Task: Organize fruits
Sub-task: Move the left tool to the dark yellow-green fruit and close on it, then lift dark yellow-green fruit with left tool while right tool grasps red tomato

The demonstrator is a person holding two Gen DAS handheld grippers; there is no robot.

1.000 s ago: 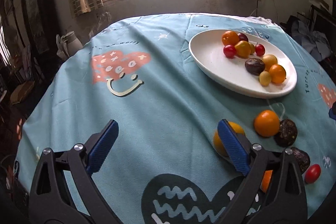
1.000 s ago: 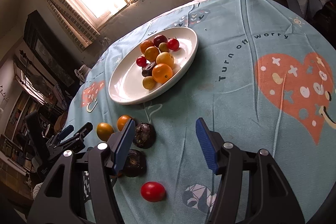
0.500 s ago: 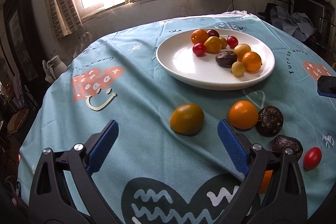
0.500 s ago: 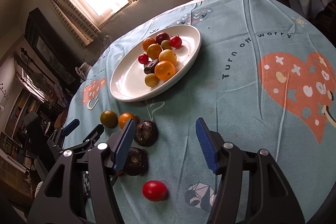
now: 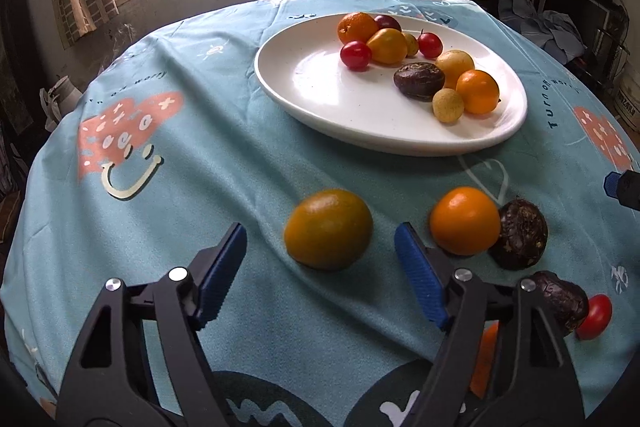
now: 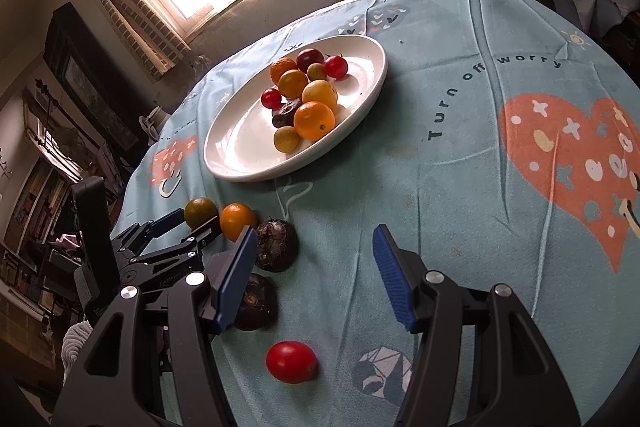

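- A round table under a blue patterned tablecloth (image 5: 224, 131) carries a white oval plate (image 5: 320, 95) toward its far edge, with small fruits heaped on it.
- Left gripper (image 5: 320, 259): jaws apart and just narrowing, pads touching nothing. A greenish-orange citrus fruit (image 5: 328, 229) lies on the cloth just ahead of the blue pads, roughly in line with the gap between them, toward the near edge.
- Just right of that fruit sits an orange (image 5: 465, 220), touching a dark wrinkled passion fruit (image 5: 522, 235).
- Right gripper (image 6: 314, 269): jaws partly spread, grasping nothing, over bare cloth.
- A second passion fruit (image 6: 256, 301) sits beside its left pad; a red tomato (image 6: 291, 361) lies on the cloth nearer the camera.
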